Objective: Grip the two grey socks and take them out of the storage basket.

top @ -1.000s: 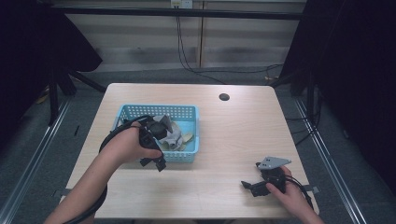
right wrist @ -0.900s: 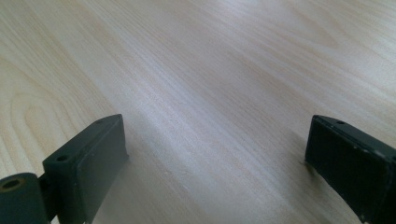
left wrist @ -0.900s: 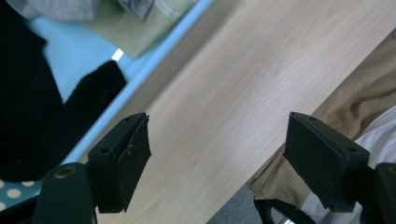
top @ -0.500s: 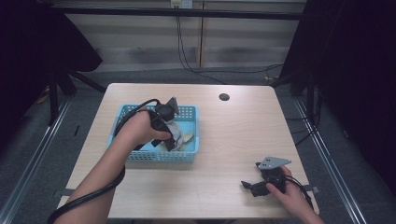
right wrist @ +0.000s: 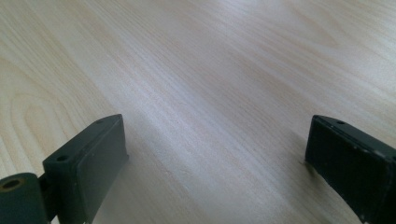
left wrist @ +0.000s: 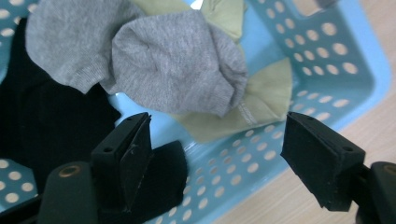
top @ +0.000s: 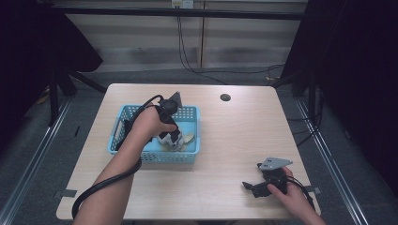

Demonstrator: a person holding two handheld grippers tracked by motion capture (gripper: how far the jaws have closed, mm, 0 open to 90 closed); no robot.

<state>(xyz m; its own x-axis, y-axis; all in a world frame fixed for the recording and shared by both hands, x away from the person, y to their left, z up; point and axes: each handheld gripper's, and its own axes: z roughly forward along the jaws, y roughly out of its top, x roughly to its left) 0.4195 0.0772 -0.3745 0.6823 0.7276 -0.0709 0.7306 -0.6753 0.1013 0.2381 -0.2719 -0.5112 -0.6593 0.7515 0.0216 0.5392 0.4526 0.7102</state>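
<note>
Left gripper [left wrist: 217,149] tipped down over grey sock [left wrist: 177,70]

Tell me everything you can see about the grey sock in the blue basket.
The grey sock is soft knitted fabric, heathered light grey, bunched into rounded folds with a ribbed edge at one side. It lies inside the blue basket, resting on a pale green sock and beside a black sock. The left gripper hangs just over it with jaws apart, not touching it.

No readable text, label, brand, number or sign appears anywhere.
</note>
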